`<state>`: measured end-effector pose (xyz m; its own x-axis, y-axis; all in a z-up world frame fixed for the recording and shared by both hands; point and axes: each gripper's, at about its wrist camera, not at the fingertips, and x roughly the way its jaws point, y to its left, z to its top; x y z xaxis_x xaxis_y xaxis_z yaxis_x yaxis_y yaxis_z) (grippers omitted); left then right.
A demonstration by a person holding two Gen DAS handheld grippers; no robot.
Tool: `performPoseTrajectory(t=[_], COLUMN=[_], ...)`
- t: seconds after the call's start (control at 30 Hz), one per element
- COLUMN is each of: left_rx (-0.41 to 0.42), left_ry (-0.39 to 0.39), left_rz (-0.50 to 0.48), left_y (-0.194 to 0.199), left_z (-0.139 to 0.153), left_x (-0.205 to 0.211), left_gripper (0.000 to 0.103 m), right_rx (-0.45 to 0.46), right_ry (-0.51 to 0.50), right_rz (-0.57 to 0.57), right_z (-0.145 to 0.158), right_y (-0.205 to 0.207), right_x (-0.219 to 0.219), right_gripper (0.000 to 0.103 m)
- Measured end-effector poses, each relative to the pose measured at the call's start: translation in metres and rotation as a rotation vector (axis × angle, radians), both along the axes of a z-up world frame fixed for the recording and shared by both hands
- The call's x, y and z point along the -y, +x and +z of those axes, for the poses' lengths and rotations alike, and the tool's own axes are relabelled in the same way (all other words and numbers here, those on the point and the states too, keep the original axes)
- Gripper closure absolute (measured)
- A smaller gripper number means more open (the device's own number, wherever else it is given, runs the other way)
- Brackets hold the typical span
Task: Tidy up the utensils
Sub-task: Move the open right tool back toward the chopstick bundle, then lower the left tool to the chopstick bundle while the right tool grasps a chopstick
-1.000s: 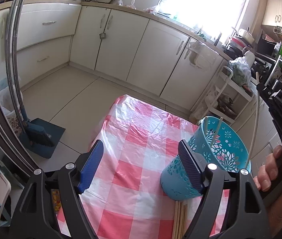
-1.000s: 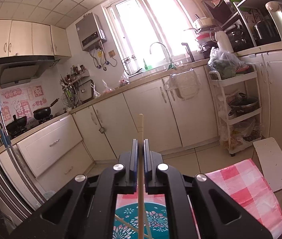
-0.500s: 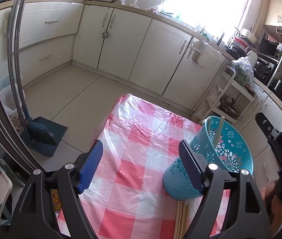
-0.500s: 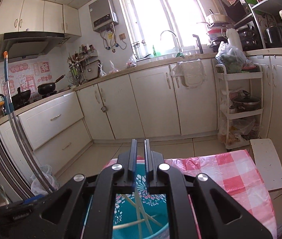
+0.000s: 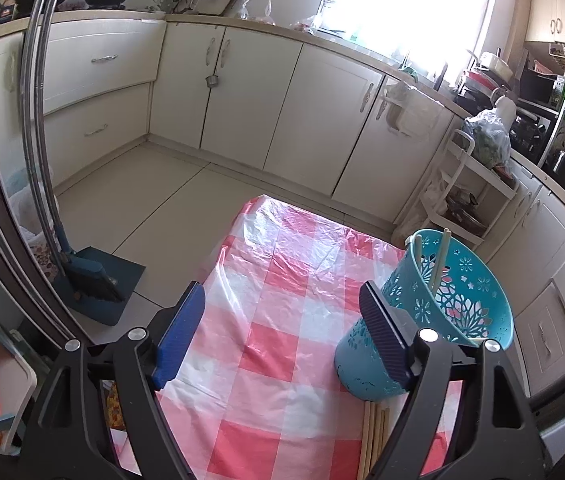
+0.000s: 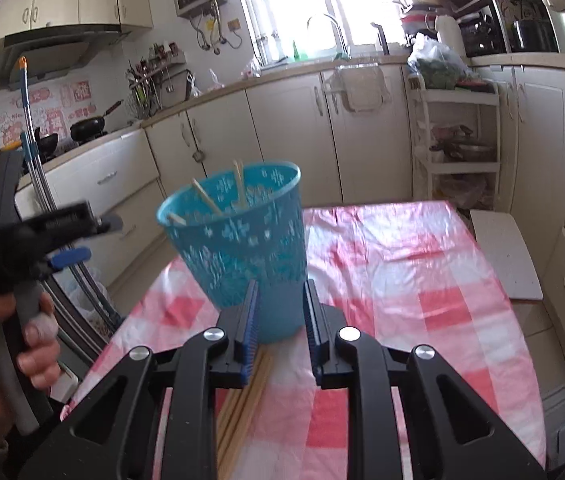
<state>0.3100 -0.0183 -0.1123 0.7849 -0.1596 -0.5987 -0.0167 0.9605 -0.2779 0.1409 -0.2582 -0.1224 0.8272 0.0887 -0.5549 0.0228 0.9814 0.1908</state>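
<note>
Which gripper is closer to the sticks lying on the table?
Right. The right gripper, open and empty, hangs just above the loose chopsticks. The left gripper sits beside them, wide open.

The right gripper (image 6: 280, 312) has let its chopstick drop into the basket (image 6: 238, 236), lowered, its jaws opening.

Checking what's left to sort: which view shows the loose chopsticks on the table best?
Right wrist: the loose chopsticks run long between the tool's arms. Left wrist shows only short ends below the teal holder.
</note>
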Motion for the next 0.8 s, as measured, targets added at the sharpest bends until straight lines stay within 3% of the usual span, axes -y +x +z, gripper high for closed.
performPoseTrajectory(t=[0.1, 0.57, 0.8], left_rx=[0.008, 0.028, -0.002], left_ry=[0.024, 0.079, 0.097], left_rz=[-0.007, -0.014, -0.012], left_y=[-0.002, -0.006, -0.004], left_z=[0.000, 0.004, -0.004], left_x=[0.004, 0.008, 0.003], left_gripper=[0.027, 0.024, 0.024], right_rx=[-0.054, -0.125, -0.245], right_ry=[-0.009, -0.036, -0.021], right_rz=[0.021, 0.074, 0.083], right_z=[-0.013, -0.039, -0.058], right_y=[0.004, 0.007, 0.021], right_x=[-0.005, -0.022, -0.026], right_gripper=[0.081, 0.081, 0.082])
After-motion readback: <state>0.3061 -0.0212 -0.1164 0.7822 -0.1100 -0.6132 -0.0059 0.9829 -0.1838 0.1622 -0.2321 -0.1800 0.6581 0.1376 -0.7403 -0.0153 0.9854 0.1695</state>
